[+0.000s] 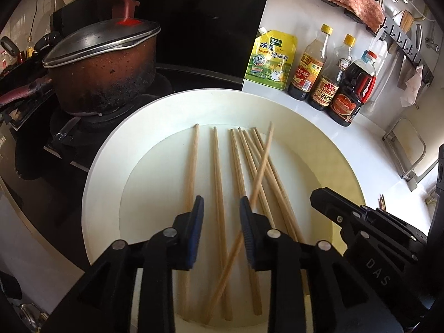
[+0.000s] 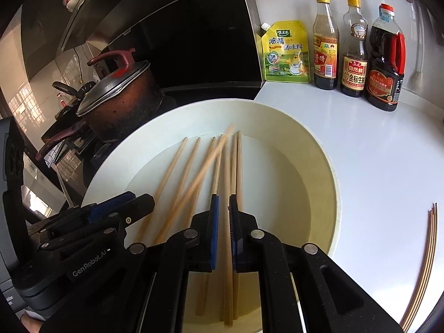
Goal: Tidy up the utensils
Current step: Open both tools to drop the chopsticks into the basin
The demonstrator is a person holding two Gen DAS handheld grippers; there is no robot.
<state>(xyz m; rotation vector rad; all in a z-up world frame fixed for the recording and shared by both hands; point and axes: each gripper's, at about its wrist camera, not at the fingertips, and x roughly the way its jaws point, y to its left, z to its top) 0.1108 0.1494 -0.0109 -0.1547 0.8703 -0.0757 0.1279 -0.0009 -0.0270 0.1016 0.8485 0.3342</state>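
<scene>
Straddling one chopstick (image 1: pixel 219 172), left jaws gape; right jaws narrow around another chopstick (image 2: pixel 226 172).

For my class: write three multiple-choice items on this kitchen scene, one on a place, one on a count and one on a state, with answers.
1. Where do most chopsticks lie? A in the white basin; B on a pot lid; C in a drawer.
2. How many bottles stand beside the yellow pouch? A one; B three; C five.
3. The left gripper is: A open; B shut on a spoon; C out of view.
Answers: A, they lie on the basin's floor; B, three stand in a row right of the pouch; A, its fingers stand well apart.
</scene>
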